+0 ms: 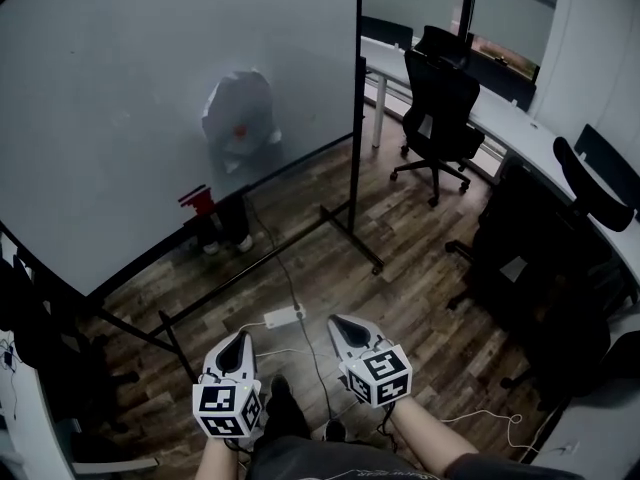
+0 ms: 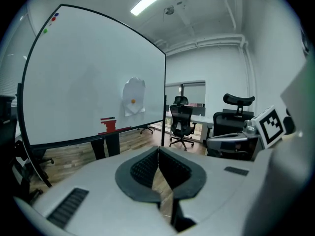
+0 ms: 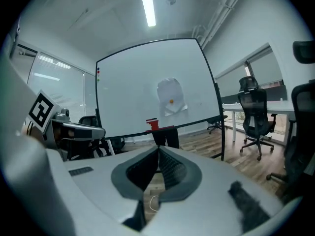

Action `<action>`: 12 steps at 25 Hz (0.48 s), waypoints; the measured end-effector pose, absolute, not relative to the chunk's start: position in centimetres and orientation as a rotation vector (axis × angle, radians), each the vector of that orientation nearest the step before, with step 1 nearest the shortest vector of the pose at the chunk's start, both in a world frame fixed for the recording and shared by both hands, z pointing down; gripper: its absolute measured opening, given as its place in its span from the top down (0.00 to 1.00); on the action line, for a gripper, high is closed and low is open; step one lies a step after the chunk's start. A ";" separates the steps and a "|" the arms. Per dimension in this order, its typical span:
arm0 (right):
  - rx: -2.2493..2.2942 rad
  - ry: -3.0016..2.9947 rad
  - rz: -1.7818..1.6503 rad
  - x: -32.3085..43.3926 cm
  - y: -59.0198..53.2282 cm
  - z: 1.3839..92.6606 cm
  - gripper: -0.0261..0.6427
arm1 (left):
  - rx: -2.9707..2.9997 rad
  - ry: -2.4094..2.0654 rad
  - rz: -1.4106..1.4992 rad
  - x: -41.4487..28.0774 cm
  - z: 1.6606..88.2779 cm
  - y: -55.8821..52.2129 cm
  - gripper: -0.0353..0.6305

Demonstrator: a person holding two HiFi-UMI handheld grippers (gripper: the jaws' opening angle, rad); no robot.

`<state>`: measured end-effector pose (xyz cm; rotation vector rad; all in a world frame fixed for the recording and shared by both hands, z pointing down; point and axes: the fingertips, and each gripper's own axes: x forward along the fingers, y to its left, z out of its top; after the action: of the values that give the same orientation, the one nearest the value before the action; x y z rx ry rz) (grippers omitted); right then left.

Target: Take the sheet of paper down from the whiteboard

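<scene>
Head view only: dark wood-plank floor. A white power strip with its cable lies just beyond the grippers. A long white desk runs along the right wall, with black office chairs beside it.

Gripper views only: ceiling strip light. The left gripper view adds small coloured magnets at the board's top left corner.

Left gripper: jaws together, nothing between them. Right gripper: likewise closed and empty. Both are held low and near, well apart from the whiteboard.

Sheet of paper: white, crumpled, on the board's right half, pinned by an orange magnet. A red block sits on the board's lower ledge, below and left of the paper.
</scene>
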<state>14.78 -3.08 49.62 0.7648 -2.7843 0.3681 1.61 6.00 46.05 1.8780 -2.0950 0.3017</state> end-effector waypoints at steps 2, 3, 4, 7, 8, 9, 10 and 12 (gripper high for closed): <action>0.779 -2.777 0.383 15.0 -4.1 49.9 0.93 | 1.887 -2.087 0.312 1.5 46.0 5.0 0.92; 0.790 -2.774 0.391 15.0 -4.5 50.1 0.93 | 1.896 -2.082 0.316 1.4 46.0 4.5 0.92; 0.802 -2.772 0.397 14.9 -5.0 50.2 0.93 | 1.905 -2.077 0.318 1.1 46.0 3.9 0.92; 0.840 -2.765 0.402 14.4 -6.9 50.3 0.93 | 1.922 -2.070 0.302 0.0 46.2 1.7 0.93; 0.849 -2.761 0.399 14.3 -7.6 50.3 0.93 | 1.925 -2.067 0.292 -0.4 46.3 0.8 0.92; 0.856 -2.756 0.394 14.1 -8.3 50.3 0.92 | 1.929 -2.064 0.280 -0.7 46.2 -0.1 0.92; 0.861 -2.751 0.385 13.9 -9.1 50.2 0.93 | 1.934 -2.061 0.271 -1.2 46.2 -1.0 0.92; 0.869 -2.743 0.369 13.2 -10.9 49.9 0.93 | 1.948 -2.060 0.260 -2.2 45.9 -3.1 0.92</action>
<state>13.16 -10.91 49.94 0.8691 -2.7431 0.3688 -2.18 -3.08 45.87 1.9477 -2.0596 0.2600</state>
